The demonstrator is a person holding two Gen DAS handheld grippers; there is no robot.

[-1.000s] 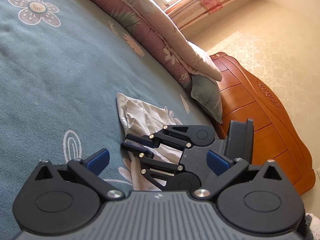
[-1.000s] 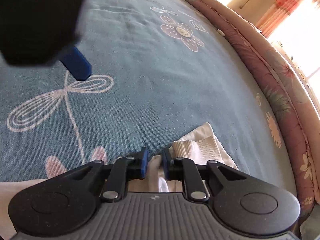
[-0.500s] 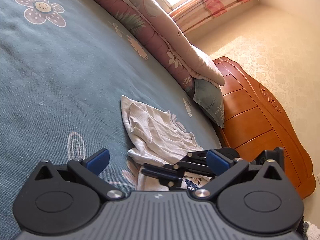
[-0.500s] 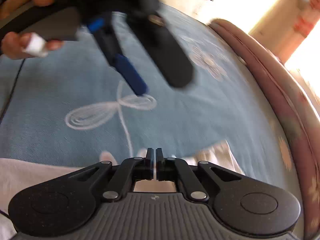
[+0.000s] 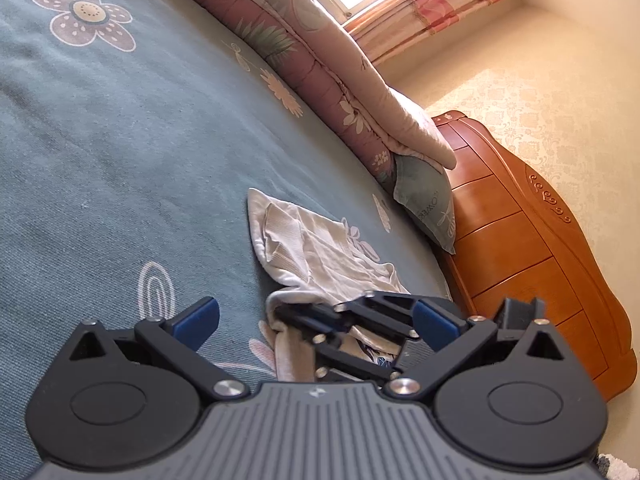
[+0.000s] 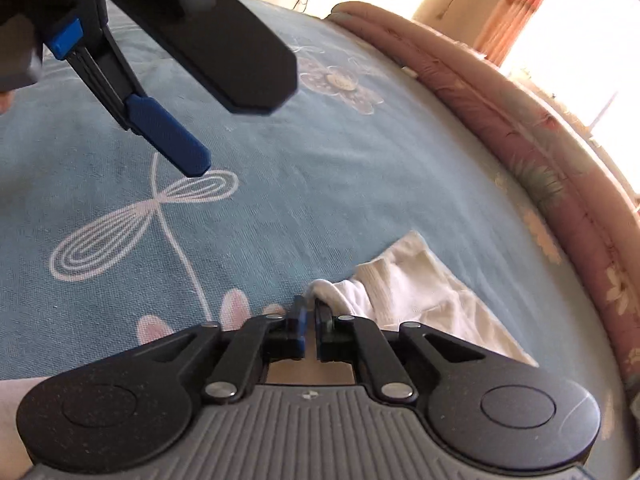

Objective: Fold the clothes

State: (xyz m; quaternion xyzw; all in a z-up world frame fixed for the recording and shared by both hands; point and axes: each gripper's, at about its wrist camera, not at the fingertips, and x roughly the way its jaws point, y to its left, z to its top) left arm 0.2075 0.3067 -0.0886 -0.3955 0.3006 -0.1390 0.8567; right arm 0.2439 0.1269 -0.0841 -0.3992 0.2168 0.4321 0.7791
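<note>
Right gripper [image 6: 310, 326] jaws nearly closed, thin gap only, pinching a rolled white edge of the garment [image 6: 416, 292] at the pad tips; the cloth sits between the blue pads and bunches just ahead of them. In the left wrist view the right gripper [image 5: 286, 314] comes in from the right, low over the sheet, tips on the garment's near edge, its linkage covering part of the cloth. Left gripper [image 5: 316, 320] jaws spread wide, blue pads [image 5: 198, 316] well apart, nothing between them, not touching the garment; from the right wrist view it [image 6: 224, 128] hangs above the sheet at upper left, one blue pad and one black finger visible, clear of the cloth. Garment [image 5: 316, 252] is white, ribbed, crumpled and partly folded over itself, lying on the blue-green sheet [image 5: 120, 152] with flower and dragonfly prints, near the bed's right side. Pink floral quilt [image 5: 320, 64] is rolled along the far edge of the bed, apart from the garment. A teal pillow [image 5: 428, 200] leans against the wooden headboard [image 5: 532, 248] beyond the garment. Striped curtain [image 5: 436, 4] and bright window at top. Nothing lies between the left gripper and the cloth except the right gripper's fingers
</note>
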